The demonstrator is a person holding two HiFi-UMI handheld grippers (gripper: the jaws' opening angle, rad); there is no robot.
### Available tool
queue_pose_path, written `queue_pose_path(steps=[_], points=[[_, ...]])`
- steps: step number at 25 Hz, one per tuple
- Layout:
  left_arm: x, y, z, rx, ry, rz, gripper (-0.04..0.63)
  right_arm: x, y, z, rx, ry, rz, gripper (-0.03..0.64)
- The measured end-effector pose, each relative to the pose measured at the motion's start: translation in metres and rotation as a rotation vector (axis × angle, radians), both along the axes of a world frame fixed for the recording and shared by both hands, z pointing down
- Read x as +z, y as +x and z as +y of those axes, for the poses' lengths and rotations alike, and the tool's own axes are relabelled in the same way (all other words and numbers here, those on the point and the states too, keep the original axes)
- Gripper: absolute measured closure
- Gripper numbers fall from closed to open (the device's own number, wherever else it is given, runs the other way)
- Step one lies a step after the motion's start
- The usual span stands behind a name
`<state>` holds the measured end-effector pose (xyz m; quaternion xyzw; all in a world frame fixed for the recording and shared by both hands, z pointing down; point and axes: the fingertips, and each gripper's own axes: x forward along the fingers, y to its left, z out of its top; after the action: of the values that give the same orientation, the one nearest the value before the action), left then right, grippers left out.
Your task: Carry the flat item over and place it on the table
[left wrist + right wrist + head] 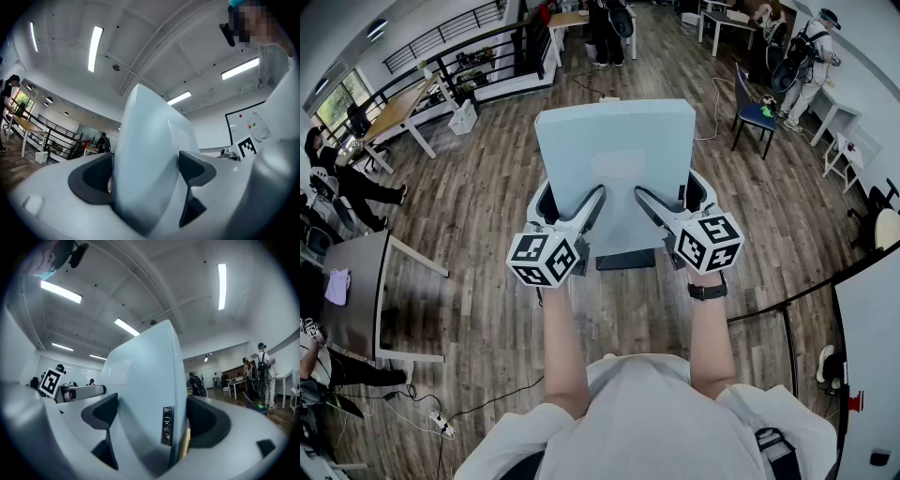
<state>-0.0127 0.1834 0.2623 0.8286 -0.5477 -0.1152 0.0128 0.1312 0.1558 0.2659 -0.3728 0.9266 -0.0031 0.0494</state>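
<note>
wood floor [487, 216] below everything. grey table [356, 281] at your 9 o'clock, well apart. pale blue-grey flat item [614, 150] at your 12 o'clock, in air, off floor. your left gripper [570, 204] at item's 7 o'clock, jaws spread wide, clamped on its edge. your right gripper [673, 197] at item's 5 o'clock, equally wide, clamped on opposite edge. black watch [708, 291] on right wrist.
</note>
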Motion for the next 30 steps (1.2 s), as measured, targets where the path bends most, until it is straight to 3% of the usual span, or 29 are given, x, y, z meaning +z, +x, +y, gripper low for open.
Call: queue_pose_path(steps=[14,20,26,30], points=[[-0.008,0.045,0.005,0.007,0.012,0.016,0.163,-0.01,0.045,0.005,0.001,0.016,-0.007,0.186],[0.014,0.057,0.005,0.007,-0.027,0.022,0.161,0.012,0.057,0.005,-0.009,-0.043,0.013,0.186],[0.029,0.05,-0.028,0.005,-0.056,0.007,0.161,0.031,0.05,-0.029,-0.011,-0.098,0.016,0.186],[0.023,0.032,-0.075,0.022,-0.035,0.011,0.161,0.024,0.032,-0.074,0.003,-0.081,0.019,0.186]])
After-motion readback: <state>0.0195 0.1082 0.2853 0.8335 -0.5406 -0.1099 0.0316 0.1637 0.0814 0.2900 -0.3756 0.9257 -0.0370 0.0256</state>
